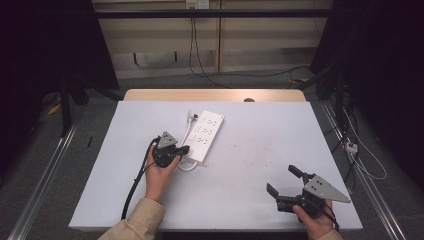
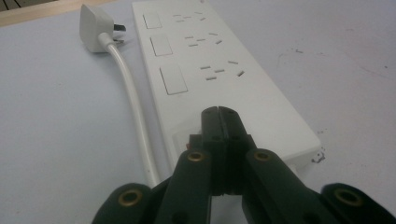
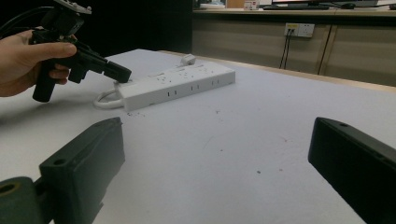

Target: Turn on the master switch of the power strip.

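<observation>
Looks like a lab or recording room set up for tabletop tests: bare white table (image 1: pixel 250 200) on a wooden top, metal rails (image 1: pixel 40 185) along grey carpet, black drapes (image 1: pixel 45 45) at both sides, plain beige wall panels behind, wall sockets (image 3: pixel 299 30) with loose cables (image 1: pixel 200 60) trailing down across the floor.

The power strip (image 2: pixel 224 79) and its cord (image 2: pixel 135 112) are looking like smooth, faintly glossy white plastic, the left gripper (image 2: pixel 219 114) is showing matt black plastic with brass-coloured rivets, and the table (image 1: pixel 260 165) is wearing a matt, lightly scuffed pale covering.
</observation>
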Motion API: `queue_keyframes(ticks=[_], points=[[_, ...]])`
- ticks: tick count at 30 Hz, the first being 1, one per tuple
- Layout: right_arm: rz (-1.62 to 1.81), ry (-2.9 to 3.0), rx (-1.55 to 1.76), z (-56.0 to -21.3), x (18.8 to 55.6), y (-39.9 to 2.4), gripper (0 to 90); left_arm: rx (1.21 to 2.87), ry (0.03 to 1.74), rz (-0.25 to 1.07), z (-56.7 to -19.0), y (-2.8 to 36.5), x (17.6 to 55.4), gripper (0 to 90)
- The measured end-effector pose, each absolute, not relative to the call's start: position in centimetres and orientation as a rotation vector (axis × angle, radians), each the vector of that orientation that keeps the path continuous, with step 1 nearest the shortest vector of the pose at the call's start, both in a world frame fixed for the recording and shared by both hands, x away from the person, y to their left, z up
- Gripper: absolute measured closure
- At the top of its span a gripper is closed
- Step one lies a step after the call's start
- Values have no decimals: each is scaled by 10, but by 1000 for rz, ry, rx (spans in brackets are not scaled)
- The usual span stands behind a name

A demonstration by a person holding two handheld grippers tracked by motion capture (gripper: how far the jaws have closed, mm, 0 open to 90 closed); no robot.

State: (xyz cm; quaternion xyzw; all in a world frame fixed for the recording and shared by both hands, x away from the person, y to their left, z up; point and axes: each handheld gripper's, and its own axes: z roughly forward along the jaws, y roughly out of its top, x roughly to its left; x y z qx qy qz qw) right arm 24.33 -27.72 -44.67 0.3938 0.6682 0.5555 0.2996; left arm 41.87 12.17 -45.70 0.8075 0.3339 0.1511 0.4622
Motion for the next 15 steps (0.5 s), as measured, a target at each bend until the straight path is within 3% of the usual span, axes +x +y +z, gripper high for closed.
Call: queue_keyframes(ticks=[7, 15], points=[[1476, 1776, 1044, -447, 244, -277, 33, 1940, 851, 367, -456, 121, 419, 898], [1478, 1777, 1043, -447, 244, -277, 34, 1910, 868, 335, -453, 121, 418, 824]])
